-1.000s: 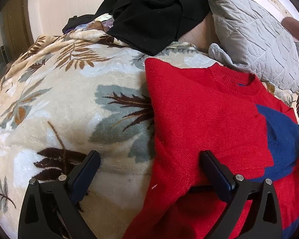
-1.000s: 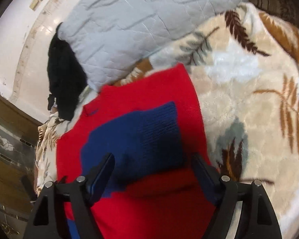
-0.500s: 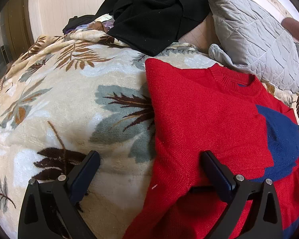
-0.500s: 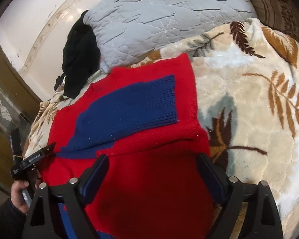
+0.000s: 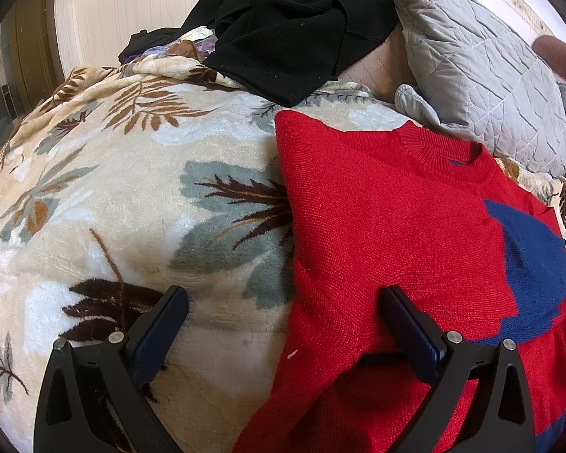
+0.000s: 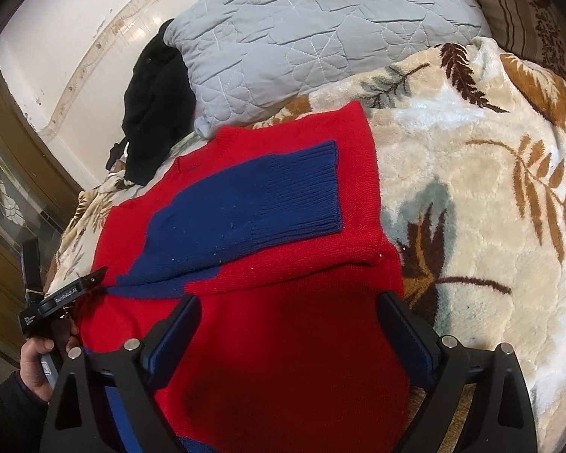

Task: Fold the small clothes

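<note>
A red knit sweater (image 5: 388,234) is lying flat on the leaf-print fleece blanket (image 5: 124,204), its ribbed collar pointing toward the grey quilted pillow (image 5: 483,75) at the blanket's far edge. Both sleeves are lying folded across the body — the blue sleeve (image 6: 253,204) is resting on top, cuff toward the sweater's right edge.

The left gripper (image 5: 283,324) is hovering with jaws spread wide, straddling the sweater's left edge and gripping nothing, just as it was a second ago. The right gripper (image 6: 290,324) is also gaping wide and empty above the lower body of the sweater; since a second ago it has drawn back from the blue sleeve, so the whole cuff is now showing.

A heap of black clothing (image 5: 294,26) is lying at the blanket's far edge beside the pillow.
</note>
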A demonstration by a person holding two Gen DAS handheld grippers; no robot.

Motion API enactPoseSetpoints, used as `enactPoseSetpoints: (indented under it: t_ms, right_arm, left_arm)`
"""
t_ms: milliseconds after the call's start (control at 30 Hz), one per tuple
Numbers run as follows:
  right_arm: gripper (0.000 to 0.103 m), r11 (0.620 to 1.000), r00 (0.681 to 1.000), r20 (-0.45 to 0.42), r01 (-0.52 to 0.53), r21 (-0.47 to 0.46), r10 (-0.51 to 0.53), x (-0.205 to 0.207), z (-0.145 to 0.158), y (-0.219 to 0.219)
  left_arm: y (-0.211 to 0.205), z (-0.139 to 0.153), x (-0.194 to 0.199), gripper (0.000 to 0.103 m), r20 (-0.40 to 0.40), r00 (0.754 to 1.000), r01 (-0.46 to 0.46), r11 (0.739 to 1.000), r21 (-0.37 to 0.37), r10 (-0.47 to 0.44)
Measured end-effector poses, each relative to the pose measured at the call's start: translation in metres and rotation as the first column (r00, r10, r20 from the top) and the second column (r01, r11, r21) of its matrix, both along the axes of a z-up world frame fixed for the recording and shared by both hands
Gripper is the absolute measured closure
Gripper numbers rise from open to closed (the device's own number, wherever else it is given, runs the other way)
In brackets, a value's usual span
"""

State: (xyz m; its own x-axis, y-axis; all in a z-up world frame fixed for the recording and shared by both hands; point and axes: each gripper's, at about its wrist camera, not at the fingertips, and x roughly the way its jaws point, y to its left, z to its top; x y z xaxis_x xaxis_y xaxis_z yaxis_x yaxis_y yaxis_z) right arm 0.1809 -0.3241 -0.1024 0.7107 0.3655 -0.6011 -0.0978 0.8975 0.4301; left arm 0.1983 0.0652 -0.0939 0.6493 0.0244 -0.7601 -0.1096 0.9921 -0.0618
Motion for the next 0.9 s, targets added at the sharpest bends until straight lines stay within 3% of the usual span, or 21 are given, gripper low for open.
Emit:
enactPoseSetpoints:
  t_ms: [900]
  right_arm:
    - [0.005, 1.000, 1.000, 0.003, -0.004, 0.005, 0.004, 0.0008, -0.0021, -0.0005]
  left_arm:
    - [0.0008, -0.0010, -0.0008, 0.001, 0.014, 1.000, -0.001, 1.000, -0.002, 0.001]
